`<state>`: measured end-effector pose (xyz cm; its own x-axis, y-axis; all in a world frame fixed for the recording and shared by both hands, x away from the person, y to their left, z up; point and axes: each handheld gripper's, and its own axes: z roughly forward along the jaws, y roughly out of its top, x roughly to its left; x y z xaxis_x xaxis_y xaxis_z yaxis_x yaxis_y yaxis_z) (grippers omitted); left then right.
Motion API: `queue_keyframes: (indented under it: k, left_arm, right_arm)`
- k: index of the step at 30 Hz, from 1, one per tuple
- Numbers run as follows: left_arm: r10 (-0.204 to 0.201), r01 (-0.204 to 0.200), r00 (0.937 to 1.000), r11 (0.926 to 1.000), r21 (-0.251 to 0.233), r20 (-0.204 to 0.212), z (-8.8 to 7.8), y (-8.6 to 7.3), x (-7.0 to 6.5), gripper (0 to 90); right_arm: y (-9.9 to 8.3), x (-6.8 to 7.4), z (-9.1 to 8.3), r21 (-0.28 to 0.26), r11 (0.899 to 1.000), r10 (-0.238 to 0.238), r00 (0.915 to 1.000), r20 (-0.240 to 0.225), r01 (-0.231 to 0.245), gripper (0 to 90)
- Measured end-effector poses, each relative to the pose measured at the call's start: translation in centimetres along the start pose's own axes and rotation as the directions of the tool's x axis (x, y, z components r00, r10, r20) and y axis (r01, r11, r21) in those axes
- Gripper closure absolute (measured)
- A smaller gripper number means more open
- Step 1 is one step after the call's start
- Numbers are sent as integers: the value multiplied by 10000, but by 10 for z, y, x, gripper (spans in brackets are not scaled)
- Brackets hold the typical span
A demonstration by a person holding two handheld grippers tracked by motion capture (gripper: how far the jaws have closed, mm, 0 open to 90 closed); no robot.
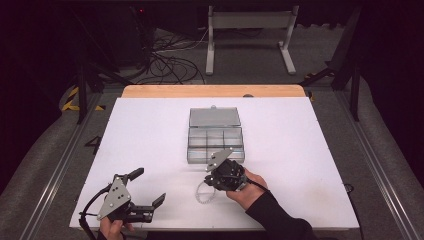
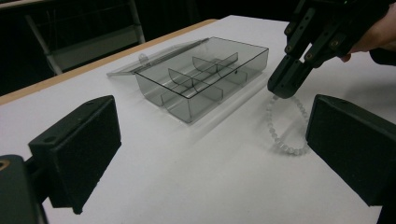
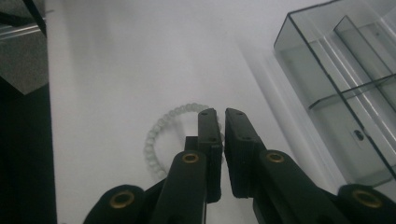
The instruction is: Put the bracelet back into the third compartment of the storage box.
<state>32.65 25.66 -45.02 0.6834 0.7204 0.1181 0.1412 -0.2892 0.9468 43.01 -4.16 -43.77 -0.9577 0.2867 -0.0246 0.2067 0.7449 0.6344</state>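
Note:
A bracelet of pale translucent beads (image 1: 202, 195) (image 2: 281, 142) (image 3: 155, 129) rests on the white table, with one side of its loop caught between the jaws of my right gripper (image 1: 206, 182) (image 2: 282, 92) (image 3: 221, 112). That gripper is shut on the bracelet, pointing down, and the rest of the loop trails onto the table. Just beyond it stands a clear smoky compartment box (image 1: 192, 145) (image 2: 187, 111) (image 3: 299, 56), its lid (image 1: 214, 117) laid open flat behind it and its compartments bare. My left gripper (image 1: 149, 186) (image 2: 210, 112) stands open at the near left, holding nothing.
The white tabletop (image 1: 300, 150) ends in a wooden strip (image 1: 212, 91) at the far side. Metal rails (image 1: 55, 170) run along both sides. Beyond the table are a white stand (image 1: 250, 22) and cables (image 1: 170, 62) on the floor.

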Motion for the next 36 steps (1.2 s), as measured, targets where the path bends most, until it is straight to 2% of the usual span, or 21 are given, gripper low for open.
queue_keyframes:
  k: [18, 31, 36]
  left_arm:
    - [-39, 39, 10000, 10000, -4, 38, 0, 0, 0, 39]
    - [-53, 53, 10000, 10000, -3, 29, 0, 0, 0, 38]
    - [-98, 98, 9999, 10000, 3, 25, 0, 0, 0, 39]
  right_arm:
    - [8, 2, -30, -780, 9967, -205, 9995, 226, 222, 861]
    - [11, 1, -37, -997, 9943, -350, 9988, 343, 383, 861]
    - [13, 1, -40, -1007, 9938, -426, 9977, 521, 477, 861]
